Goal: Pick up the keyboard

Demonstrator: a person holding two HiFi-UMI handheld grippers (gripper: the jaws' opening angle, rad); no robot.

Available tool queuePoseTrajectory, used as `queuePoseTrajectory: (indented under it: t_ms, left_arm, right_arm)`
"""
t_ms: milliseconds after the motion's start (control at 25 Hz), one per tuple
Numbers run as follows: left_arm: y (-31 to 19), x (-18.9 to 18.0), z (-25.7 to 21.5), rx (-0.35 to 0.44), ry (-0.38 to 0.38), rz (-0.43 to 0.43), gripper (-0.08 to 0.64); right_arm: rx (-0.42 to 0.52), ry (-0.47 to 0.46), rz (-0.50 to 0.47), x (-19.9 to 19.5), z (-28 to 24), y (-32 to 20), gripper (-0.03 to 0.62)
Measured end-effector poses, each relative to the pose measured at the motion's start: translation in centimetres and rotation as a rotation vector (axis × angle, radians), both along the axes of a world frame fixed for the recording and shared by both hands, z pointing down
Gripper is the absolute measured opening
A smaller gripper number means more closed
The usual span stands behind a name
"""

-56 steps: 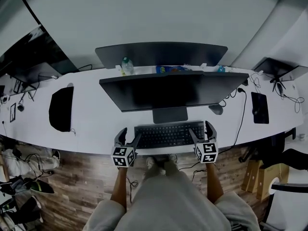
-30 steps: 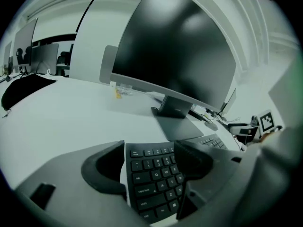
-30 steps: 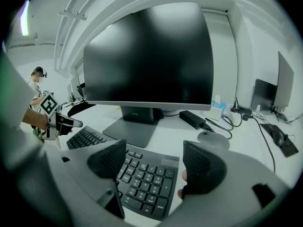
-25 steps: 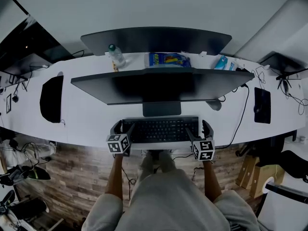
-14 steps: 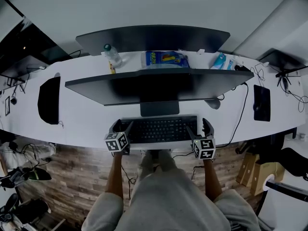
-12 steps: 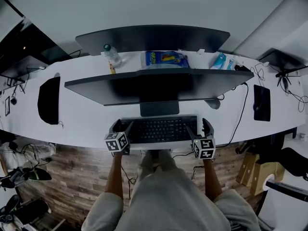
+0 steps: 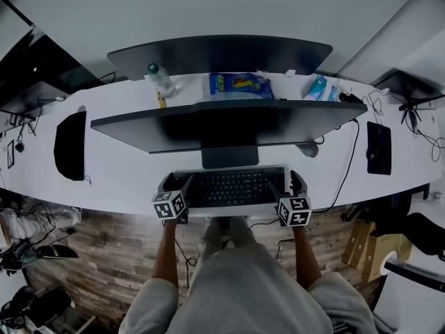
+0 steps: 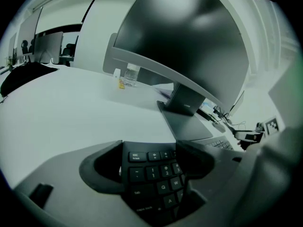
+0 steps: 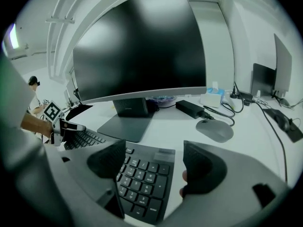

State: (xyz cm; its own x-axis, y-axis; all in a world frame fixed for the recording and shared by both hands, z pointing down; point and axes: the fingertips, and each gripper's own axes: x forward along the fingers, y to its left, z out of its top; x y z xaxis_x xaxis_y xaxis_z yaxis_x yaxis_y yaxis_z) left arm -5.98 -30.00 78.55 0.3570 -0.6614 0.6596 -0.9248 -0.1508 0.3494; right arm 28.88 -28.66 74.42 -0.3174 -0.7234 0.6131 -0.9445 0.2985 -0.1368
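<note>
both left claw (image 8: 147,159), just widened, and right claw (image 9: 155,162) gape astride crosswise keyboard (image 7: 233,188) ends.

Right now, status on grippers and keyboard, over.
Left gripper open, jaws just been opening, keyboard end between them. Right gripper open astride its right end. Keyboard flat on desk, not gripped. Monitor base close behind.

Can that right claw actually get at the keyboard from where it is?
Probably yes. The right claw straddles the keyboard's right end, jaws apart: one over the keys, the other past the edge above bare desk. Nothing else lies between.
</note>
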Motion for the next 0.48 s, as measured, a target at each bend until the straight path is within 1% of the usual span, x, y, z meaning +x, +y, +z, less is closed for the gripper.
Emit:
queuePoseTrajectory:
  t_ms: [480]
  left_arm:
    - [-0.1,-0.1,-0.1,0.002,0.007,-0.021,0.326]
  right_arm:
    - [-0.107,-0.057,0.020,-0.5,4.1,-1.2,0.368]
